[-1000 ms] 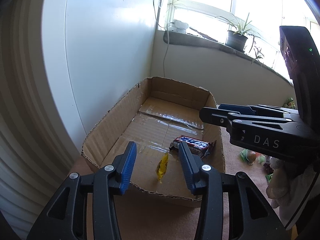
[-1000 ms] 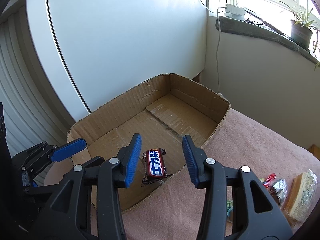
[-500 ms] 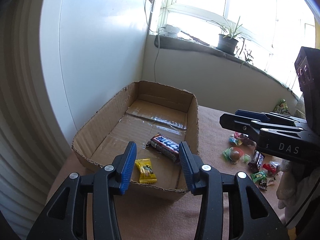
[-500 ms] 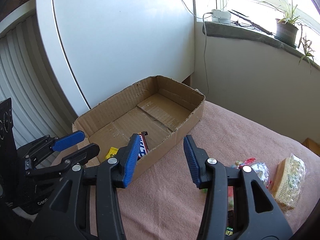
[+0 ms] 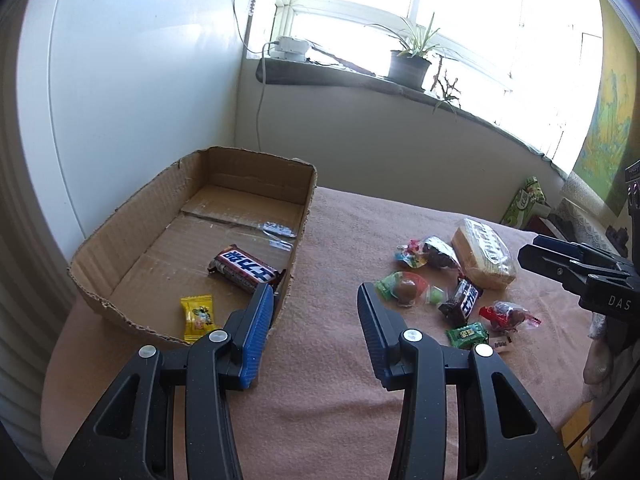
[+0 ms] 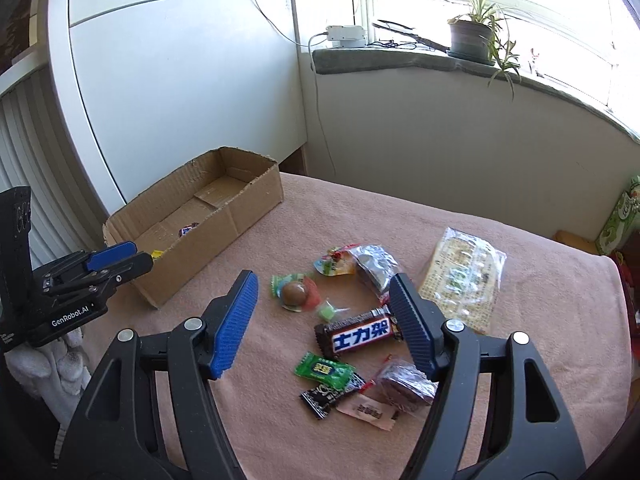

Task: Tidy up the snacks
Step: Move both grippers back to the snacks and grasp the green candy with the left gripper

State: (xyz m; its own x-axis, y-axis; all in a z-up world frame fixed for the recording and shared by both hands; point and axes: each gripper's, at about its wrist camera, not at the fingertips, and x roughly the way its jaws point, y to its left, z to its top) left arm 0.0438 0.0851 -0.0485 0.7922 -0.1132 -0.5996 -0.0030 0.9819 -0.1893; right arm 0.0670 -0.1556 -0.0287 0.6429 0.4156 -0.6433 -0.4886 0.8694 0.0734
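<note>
over the pink cloth [image 6: 280, 216], right gripper [image 6: 324, 320] moved off the box [image 6: 240, 200] to loose snacks, fingers opening empty, left gripper [image 5: 316, 320] open, empty

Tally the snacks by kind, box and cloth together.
Chocolate bars: 2
Big clear-wrapped pack: 1
Small wrapped sweets: 9
Total: 12
</note>
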